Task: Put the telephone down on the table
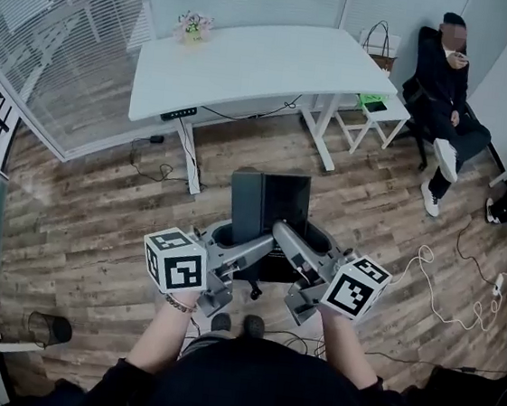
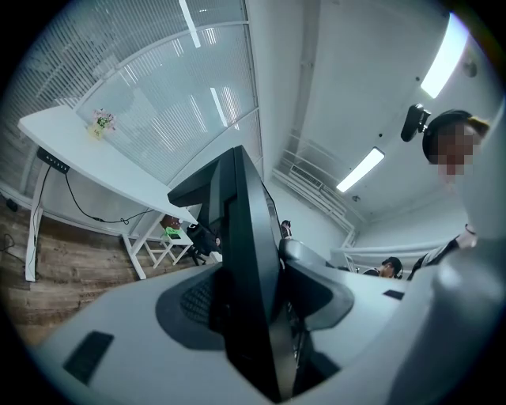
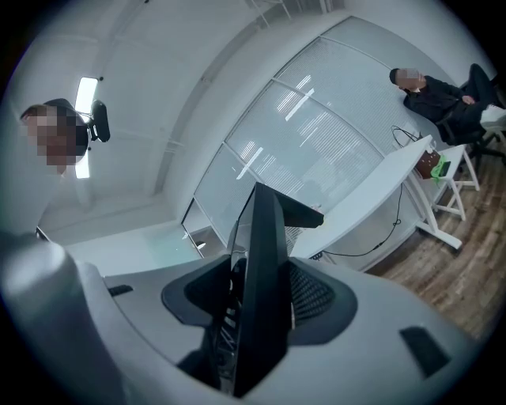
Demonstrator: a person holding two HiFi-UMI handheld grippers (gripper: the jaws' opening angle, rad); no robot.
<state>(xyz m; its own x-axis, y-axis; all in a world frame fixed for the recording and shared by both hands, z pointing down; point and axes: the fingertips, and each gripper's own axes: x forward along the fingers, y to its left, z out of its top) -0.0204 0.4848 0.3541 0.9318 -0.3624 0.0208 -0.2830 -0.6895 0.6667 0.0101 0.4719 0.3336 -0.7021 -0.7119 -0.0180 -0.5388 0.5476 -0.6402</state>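
Note:
The telephone [image 1: 268, 207] is a flat black unit held upright, edge-on, above the wooden floor and in front of my body. My left gripper [image 1: 231, 238] clamps its lower left side and my right gripper [image 1: 308, 242] clamps its lower right side. In the left gripper view the telephone [image 2: 241, 261] fills the gap between the jaws, with the pads against both faces. It sits the same way in the right gripper view, the telephone [image 3: 261, 285] wedged between the jaws. The white table [image 1: 251, 61] stands some way ahead, beyond the telephone.
A small flower pot [image 1: 193, 27] sits at the table's far left corner. A seated person [image 1: 445, 74] is at the back right beside a white side table [image 1: 378, 112]. A white cable [image 1: 435, 282] loops on the floor at right; a wire bin [image 1: 48, 327] stands low left.

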